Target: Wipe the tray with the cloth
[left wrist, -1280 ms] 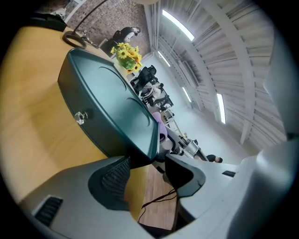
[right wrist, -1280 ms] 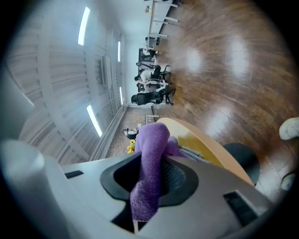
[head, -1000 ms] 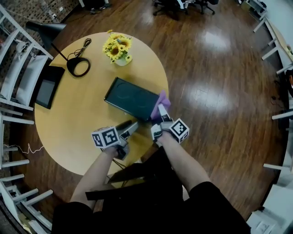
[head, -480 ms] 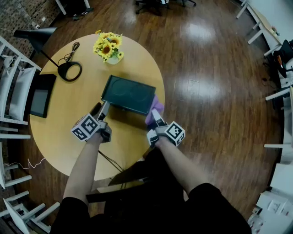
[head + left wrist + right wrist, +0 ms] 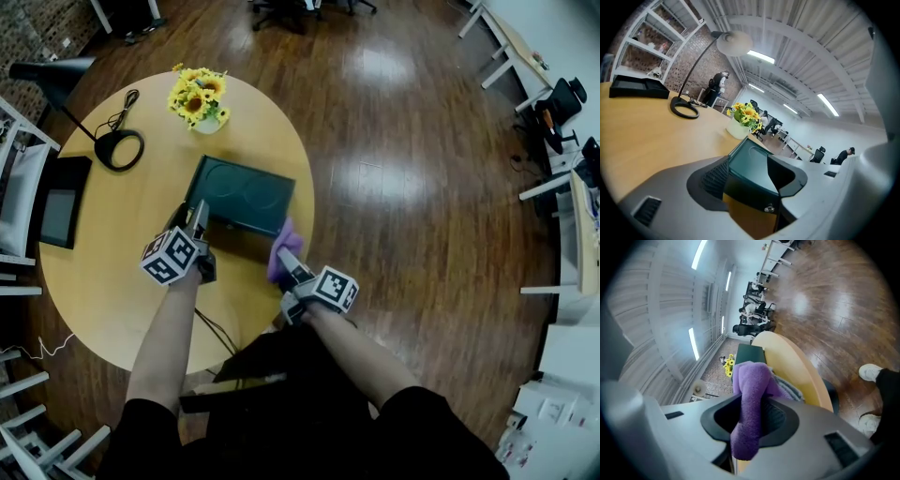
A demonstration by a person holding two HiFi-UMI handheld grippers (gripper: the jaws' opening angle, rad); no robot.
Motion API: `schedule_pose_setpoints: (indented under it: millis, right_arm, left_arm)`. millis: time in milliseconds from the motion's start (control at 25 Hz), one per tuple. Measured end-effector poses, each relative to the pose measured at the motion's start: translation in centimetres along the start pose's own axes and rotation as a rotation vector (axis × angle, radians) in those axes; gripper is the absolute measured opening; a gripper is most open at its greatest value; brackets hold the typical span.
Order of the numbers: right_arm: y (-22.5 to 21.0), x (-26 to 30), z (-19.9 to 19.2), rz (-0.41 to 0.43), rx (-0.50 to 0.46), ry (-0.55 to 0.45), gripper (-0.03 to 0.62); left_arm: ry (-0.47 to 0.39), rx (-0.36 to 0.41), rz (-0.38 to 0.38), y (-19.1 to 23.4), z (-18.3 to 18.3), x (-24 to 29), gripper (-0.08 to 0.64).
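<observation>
Left gripper [image 5: 194,220] sits at the tray's [image 5: 246,192] near-left corner, jaws wide and just opening, tray edge between them. Right gripper [image 5: 286,265], at its near-right corner, pinches the cloth [image 5: 283,246].

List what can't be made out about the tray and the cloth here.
- Dirt on the tray: too small in the head view. In the left gripper view the left gripper, jaws just opened wider round its corner, hides the near part.
- Whether the cloth touches the tray: the bunched cloth, shut in the right gripper, blocks that corner in head and right gripper views.
</observation>
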State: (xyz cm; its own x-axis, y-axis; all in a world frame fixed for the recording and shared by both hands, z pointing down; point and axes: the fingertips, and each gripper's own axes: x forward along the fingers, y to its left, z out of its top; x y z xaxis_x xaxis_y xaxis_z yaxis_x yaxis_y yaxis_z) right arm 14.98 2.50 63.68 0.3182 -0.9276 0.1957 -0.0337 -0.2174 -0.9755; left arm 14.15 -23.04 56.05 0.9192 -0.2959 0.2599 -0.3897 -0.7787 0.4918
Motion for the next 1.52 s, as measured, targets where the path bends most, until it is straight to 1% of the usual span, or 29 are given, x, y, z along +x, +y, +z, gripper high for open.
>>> schedule_pose_setpoints:
  millis: [40, 120, 200, 280, 320, 360, 400, 440, 520, 600, 680, 800, 880, 1000, 1160, 1240, 1320, 1400, 1480, 1520]
  right_arm:
    - [0.1, -0.2, -0.1, 0.008, 0.023, 0.003, 0.097]
    - [0.5, -0.8, 0.6, 0.016, 0.04, -0.004, 0.097]
    - [1.4, -1.6, 2.6, 0.004, 0.011, -0.04, 0.097]
    - [3.0, -1.4, 5.6, -0.016, -0.057, -0.086, 0.097]
    - [4.1, -0.7, 7.3, -0.025, -0.119, -0.094, 0.097]
    - [5.2, 0.3, 9.0, -0.041, -0.212, -0.087, 0.097]
    - [6.2, 1.4, 10.6, -0.071, -0.325, -0.071, 0.097]
    - [6.7, 2.5, 11.9, -0.118, -0.43, -0.054, 0.097]
    - [7.0, 4.6, 13.3, -0.221, -0.583, -0.018, 0.098]
    - [6.5, 6.5, 13.4, -0.288, -0.698, 0.031, 0.1]
    - [6.0, 7.7, 12.6, -0.317, -0.784, 0.076, 0.101]
    - [5.5, 7.5, 11.6, -0.356, -0.908, 0.081, 0.103]
    - [5.4, 6.7, 10.6, -0.335, -0.932, 0.083, 0.103]
    - [5.5, 5.7, 8.5, -0.285, -0.916, 0.099, 0.103]
    - [5.4, 4.8, 5.5, -0.252, -0.915, 0.124, 0.104]
    - [5.1, 4.0, 4.4, -0.249, -0.924, 0.148, 0.103]
    - [4.5, 3.5, 3.4, -0.269, -0.924, 0.191, 0.104]
    - [3.7, 3.3, 1.9, -0.3, -0.883, 0.244, 0.103]
    - [2.8, 3.1, -0.3, -0.299, -0.83, 0.322, 0.103]
    - [2.5, 3.1, -1.7, -0.284, -0.818, 0.379, 0.103]
  left_arm:
    - [-0.015, 0.007, 0.02, 0.1, 0.2, -0.1, 0.25]
    - [-0.075, -0.019, 0.071, 0.7, 1.2, -0.7, 0.25]
    - [-0.111, -0.052, 0.094, 1.2, 1.9, -1.3, 0.25]
    - [-0.109, -0.065, 0.087, 1.2, 2.1, -1.7, 0.25]
    - [-0.11, -0.079, 0.082, 1.2, 2.3, -2.1, 0.25]
    - [-0.115, -0.101, 0.076, 1.2, 2.4, -2.6, 0.25]
    - [-0.121, -0.124, 0.066, 1.1, 2.4, -3.2, 0.25]
    - [-0.128, -0.144, 0.054, 1.1, 2.5, -3.9, 0.25]
    - [-0.138, -0.163, 0.03, 1.0, 2.5, -5.3, 0.25]
    - [-0.154, -0.166, 0.014, 1.1, 3.0, -6.9, 0.25]
    - [-0.172, -0.17, 0.006, 1.3, 3.5, -8.4, 0.25]
    - [-0.192, -0.185, 0.01, 2.1, 3.8, -10.2, 0.25]
    - [-0.195, -0.205, 0.023, 2.8, 3.3, -11.3, 0.25]
    - [-0.194, -0.236, 0.035, 3.6, 2.3, -12.6, 0.25]
    - [-0.183, -0.23, 0.052, 4.2, 1.7, -14.0, 0.25]
    - [-0.181, -0.238, 0.055, 4.2, 0.9, -14.7, 0.25]
    - [-0.195, -0.243, 0.055, 4.1, 1.0, -15.5, 0.25]
    - [-0.228, -0.245, 0.056, 4.3, 1.9, -16.7, 0.25]
    - [-0.266, -0.271, 0.072, 5.0, 2.2, -18.4, 0.25]
    - [-0.29, -0.29, 0.085, 5.5, 2.3, -19.4, 0.25]
